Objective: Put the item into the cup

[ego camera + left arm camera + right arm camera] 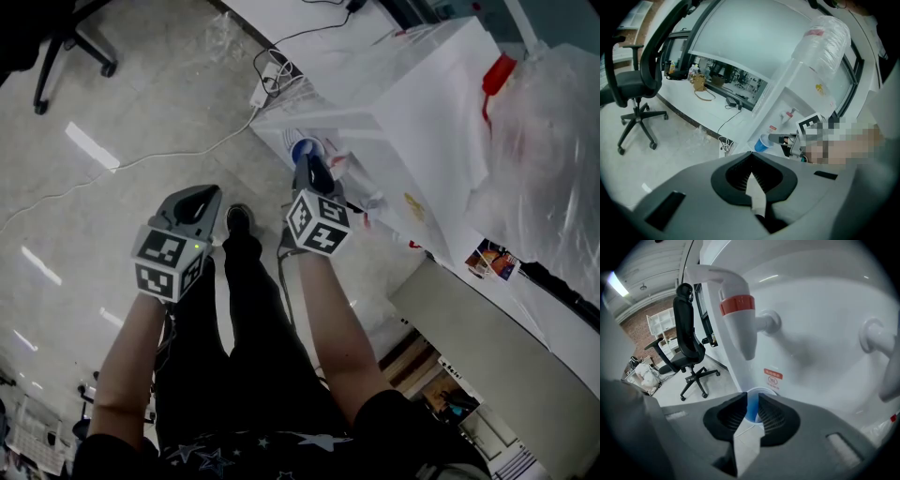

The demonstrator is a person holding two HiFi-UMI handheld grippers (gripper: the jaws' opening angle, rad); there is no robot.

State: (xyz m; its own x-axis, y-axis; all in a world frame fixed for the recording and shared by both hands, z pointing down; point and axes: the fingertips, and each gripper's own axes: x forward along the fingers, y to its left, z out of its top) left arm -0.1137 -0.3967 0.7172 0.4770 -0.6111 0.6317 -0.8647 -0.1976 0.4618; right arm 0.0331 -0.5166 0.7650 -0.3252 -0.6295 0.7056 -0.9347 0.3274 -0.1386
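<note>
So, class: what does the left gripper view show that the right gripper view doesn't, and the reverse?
Only the left gripper view: the water bottle atop the dispenser, the long desk, and the right tongs with their marker cube. Only the right gripper view: a second tap at the right, and the blue cup pinched by its rim. Both: that cup and the red-marked tap.

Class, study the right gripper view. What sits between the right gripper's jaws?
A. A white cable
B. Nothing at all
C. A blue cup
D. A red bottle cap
C: the blue cup is clamped between the jaws of the right gripper, just below the red-banded tap.
</note>
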